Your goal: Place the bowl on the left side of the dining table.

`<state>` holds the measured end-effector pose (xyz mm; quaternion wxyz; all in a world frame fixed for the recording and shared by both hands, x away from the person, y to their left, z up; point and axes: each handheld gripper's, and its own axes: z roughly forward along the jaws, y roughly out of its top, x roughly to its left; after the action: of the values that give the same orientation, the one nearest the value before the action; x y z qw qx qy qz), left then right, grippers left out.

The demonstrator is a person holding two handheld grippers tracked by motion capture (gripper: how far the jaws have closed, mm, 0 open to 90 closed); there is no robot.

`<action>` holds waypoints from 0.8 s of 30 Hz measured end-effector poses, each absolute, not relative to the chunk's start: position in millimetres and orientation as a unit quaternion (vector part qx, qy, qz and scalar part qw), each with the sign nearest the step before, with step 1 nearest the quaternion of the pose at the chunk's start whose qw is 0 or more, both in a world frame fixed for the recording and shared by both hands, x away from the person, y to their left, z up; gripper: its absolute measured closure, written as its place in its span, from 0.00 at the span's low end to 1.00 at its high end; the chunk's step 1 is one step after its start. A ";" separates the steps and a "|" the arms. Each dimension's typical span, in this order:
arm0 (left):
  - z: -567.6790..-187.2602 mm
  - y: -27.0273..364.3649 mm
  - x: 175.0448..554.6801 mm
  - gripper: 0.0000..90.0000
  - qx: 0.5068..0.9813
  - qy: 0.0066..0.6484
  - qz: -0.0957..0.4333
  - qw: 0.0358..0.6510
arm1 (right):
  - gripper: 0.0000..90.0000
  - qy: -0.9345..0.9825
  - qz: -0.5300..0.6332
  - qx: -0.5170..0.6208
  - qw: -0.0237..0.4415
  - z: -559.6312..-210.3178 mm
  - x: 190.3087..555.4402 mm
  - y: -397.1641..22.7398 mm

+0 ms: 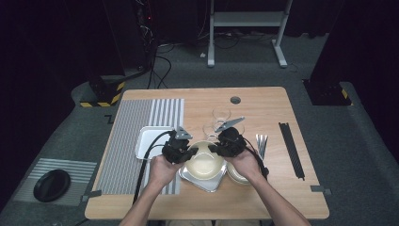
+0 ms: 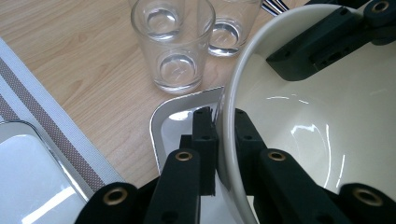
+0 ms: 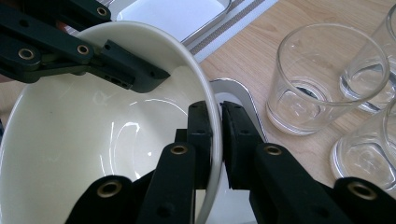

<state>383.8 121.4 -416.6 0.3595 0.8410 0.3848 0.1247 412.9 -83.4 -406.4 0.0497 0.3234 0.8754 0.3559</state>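
With both tools clamped on opposite rims of cream bowl [image 1: 204,162], left tool [image 2: 218,140] and right tool [image 3: 217,140], lift level, clear of steel tray [image 1: 207,182] and glasses [image 2: 175,44].

The high view shows a brightly lit tabletop [image 1: 263,197] under overhead light, while the room behind falls into near darkness. In both gripper views, white glare streaks the cream bowl [image 3: 70,140], and the near black jaws look soft and slightly blurred.

high: overhead, far | tool views: close, share bowl [image 2: 299,116]
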 end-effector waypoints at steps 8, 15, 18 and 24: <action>-415.0 120.1 380.8 0.93 0.835 0.387 0.134 0.367 | 0.91 0.876 0.358 0.318 0.065 -404.4 409.8 -83.6; -413.1 121.6 381.2 0.93 0.835 0.384 0.138 0.369 | 0.91 0.878 0.356 0.314 0.064 -401.7 409.0 -84.7; -412.2 122.0 380.0 0.93 0.829 0.395 0.135 0.373 | 0.91 0.874 0.365 0.311 0.079 -402.1 407.7 -82.8; -411.2 123.7 380.3 0.93 0.830 0.392 0.137 0.373 | 0.89 0.875 0.364 0.311 0.075 -400.2 407.0 -82.7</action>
<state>380.3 123.7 -411.2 0.3729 0.8297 0.3921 0.1371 407.0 -82.7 -400.2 0.0752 0.3109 0.8746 0.3644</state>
